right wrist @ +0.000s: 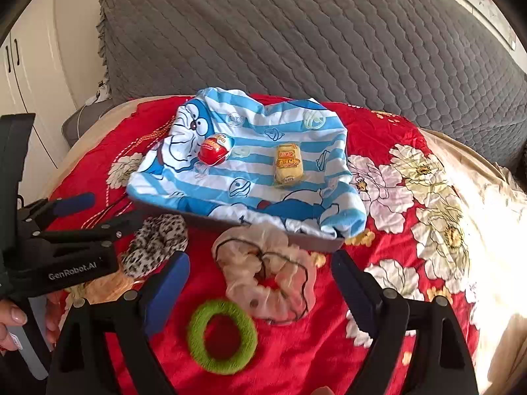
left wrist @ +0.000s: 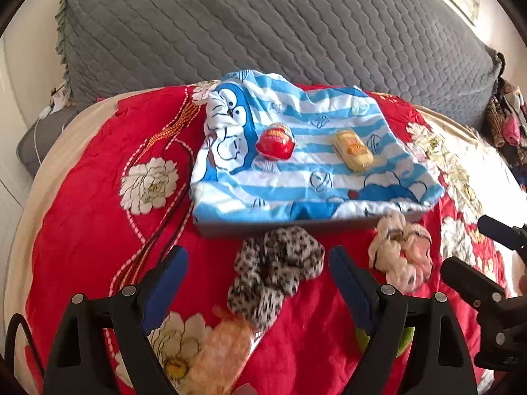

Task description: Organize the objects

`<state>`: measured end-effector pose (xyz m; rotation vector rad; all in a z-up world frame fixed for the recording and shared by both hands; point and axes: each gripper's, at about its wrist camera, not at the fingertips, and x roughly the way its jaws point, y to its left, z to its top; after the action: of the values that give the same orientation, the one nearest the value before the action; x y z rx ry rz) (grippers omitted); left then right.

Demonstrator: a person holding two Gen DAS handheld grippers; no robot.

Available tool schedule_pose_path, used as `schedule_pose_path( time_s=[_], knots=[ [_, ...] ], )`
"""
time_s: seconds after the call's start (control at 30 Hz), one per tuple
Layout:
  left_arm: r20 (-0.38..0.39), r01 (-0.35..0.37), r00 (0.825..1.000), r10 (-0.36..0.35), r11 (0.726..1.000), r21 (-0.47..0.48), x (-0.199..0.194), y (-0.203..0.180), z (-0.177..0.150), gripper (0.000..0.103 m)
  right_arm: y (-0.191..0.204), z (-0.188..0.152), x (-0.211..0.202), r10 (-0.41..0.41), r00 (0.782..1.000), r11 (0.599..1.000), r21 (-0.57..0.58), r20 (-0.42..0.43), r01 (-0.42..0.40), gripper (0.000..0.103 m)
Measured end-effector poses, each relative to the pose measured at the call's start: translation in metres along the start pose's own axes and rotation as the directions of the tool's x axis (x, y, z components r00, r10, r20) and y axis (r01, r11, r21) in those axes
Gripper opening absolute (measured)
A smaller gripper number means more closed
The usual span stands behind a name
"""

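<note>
On the red flowered bedspread [left wrist: 82, 230] lie a leopard-print scrunchie [left wrist: 273, 273] [right wrist: 158, 240], a cream scrunchie [left wrist: 400, 253] [right wrist: 266, 273], an orange one [left wrist: 224, 345] and a green hair ring [right wrist: 222, 335]. My left gripper [left wrist: 258, 256] [right wrist: 108, 212] hangs open just above the leopard scrunchie, not touching it. My right gripper [right wrist: 260, 260] [left wrist: 474, 247] is open over the cream scrunchie. Behind them a blue-striped cartoon cloth [left wrist: 296, 191] [right wrist: 250, 191] covers a shallow tray. On it rest a red egg-shaped sweet [left wrist: 275, 140] [right wrist: 214, 151] and a yellow wrapped snack [left wrist: 354, 151] [right wrist: 288, 164].
A grey quilted cover [left wrist: 263, 33] rises behind the bed. A pile of clothes [left wrist: 507, 121] sits at the far right edge. White cupboard doors [right wrist: 19, 65] stand on the left. A person's hand [right wrist: 13, 322] holds the left gripper's handle.
</note>
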<state>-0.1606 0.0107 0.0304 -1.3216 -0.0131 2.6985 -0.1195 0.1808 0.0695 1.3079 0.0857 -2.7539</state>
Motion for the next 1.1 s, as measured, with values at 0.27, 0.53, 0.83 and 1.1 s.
schedule_pose_path(
  time_s=[0.27,0.53,0.83,1.1],
  knots=[
    [0.002,0.001,1.000,-0.001,1.000,-0.018,-0.022,0.000,-0.026,0.088,0.006,-0.023,-0.022,0.008,1.000,1.000,0.024,0.005,-0.009,0.090],
    [0.027,0.000,1.000,0.000,1.000,0.008,-0.053,-0.006,-0.046,0.088,0.008,-0.048,-0.037,-0.027,1.000,0.999,0.024,0.001,0.027,0.094],
    [0.038,0.012,0.999,-0.012,1.000,0.024,-0.079,-0.007,-0.073,0.088,0.011,-0.072,-0.058,-0.031,0.999,0.999,0.023,0.011,0.031,0.096],
    [0.049,0.001,0.999,-0.003,0.999,0.036,-0.097,-0.002,-0.091,0.088,0.016,-0.089,-0.073,-0.022,1.000,0.999,0.047,0.018,0.021,0.096]
  ],
)
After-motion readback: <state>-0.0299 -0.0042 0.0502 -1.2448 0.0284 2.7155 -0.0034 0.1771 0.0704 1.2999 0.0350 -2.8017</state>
